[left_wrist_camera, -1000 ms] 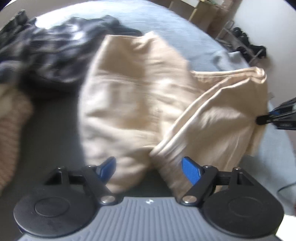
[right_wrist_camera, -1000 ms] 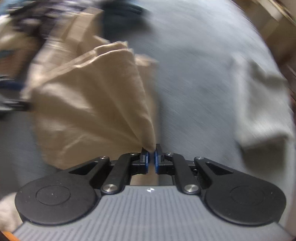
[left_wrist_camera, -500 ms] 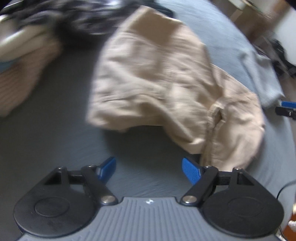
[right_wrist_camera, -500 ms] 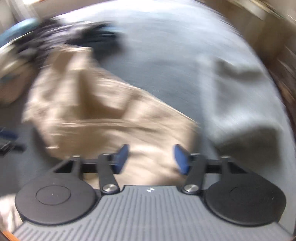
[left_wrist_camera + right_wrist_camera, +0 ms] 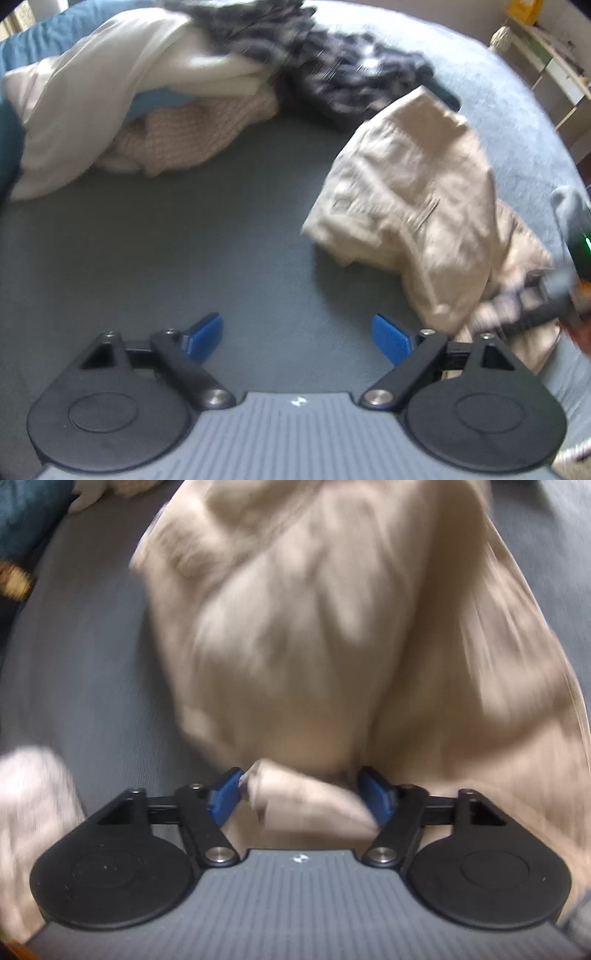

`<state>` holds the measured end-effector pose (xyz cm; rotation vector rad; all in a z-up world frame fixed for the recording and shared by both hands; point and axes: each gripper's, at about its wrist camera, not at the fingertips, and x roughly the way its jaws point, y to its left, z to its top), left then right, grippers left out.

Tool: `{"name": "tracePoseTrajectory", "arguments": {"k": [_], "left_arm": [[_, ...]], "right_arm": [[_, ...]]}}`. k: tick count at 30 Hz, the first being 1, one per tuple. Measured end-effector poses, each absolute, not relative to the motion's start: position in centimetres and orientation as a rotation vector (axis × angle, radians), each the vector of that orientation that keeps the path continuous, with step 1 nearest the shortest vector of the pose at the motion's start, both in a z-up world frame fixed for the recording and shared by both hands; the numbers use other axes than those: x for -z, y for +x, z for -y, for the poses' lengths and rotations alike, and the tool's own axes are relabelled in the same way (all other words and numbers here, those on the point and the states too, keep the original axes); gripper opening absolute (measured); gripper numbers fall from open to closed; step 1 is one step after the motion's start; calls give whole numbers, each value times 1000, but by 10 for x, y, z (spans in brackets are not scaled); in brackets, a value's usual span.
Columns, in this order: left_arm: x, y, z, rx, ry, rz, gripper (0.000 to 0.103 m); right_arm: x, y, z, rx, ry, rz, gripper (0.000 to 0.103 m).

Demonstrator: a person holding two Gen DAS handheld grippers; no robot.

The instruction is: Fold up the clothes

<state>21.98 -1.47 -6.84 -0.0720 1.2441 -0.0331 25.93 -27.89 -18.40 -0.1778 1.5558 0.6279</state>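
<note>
Beige trousers (image 5: pixel 413 199) lie crumpled on grey bed (image 5: pixel 221 236), right of clothes pile (image 5: pixel 155 103). Left claw (image 5: pixel 297 334) over bare sheet, jaws wide apart and opening, nothing between. Right claw (image 5: pixel 301 794) down on trousers, jaws closing, fabric fold between them, not yet clamped.

Beige garment (image 5: pixel 332 627) is matt woven cloth, creased; bed cover (image 5: pixel 184 240) under it is matt grey fabric with a fine rib. Pile behind: white garment (image 5: pixel 92 92) is smooth soft cloth, pink knit (image 5: pixel 192 136) has a coarse waffle texture, dark patterned garment (image 5: pixel 332 74) is blurred, fabric only. Left gripper (image 5: pixel 297 334) and right gripper (image 5: pixel 301 792) share one build: matt black plastic arms, blue matt pads (image 5: pixel 225 797), shiny metal pivot pins (image 5: pixel 376 397), and a grey ribbed plastic body (image 5: pixel 299 897).
</note>
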Motion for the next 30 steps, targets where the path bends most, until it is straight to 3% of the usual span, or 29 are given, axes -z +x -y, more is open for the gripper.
{"name": "tracePoseTrajectory", "arguments": {"k": [4, 8, 10, 13, 15, 18, 23, 26, 28, 29, 30], "left_arm": [[90, 256, 44, 120, -99, -1193, 89], [112, 290, 78, 234, -63, -1165, 89], [125, 299, 89, 280, -27, -1148, 89], [141, 302, 92, 311, -4, -1120, 89], [148, 302, 88, 327, -10, -1101, 89], [148, 294, 71, 339, -38, -1070, 89], [143, 269, 31, 325, -49, -1024, 89], [150, 247, 2, 279, -81, -1021, 89], [156, 231, -16, 243, -122, -1015, 89], [158, 224, -24, 229, -144, -1008, 89], [161, 216, -32, 216, -169, -1001, 89]], "right_arm": [[179, 205, 357, -430, -208, -1724, 52], [163, 158, 445, -105, -262, -1809, 52], [133, 155, 468, -39, -162, -1724, 52], [81, 182, 459, -84, 39, -1441, 56], [67, 208, 432, -160, 114, -1275, 69], [70, 267, 376, -294, 126, -1089, 84], [99, 371, 297, -336, 22, -921, 86], [120, 406, 281, -321, 52, -940, 85], [137, 411, 274, -368, 117, -1009, 43], [137, 404, 263, -395, 108, -1001, 16], [135, 396, 253, -426, 89, -983, 12]]}}
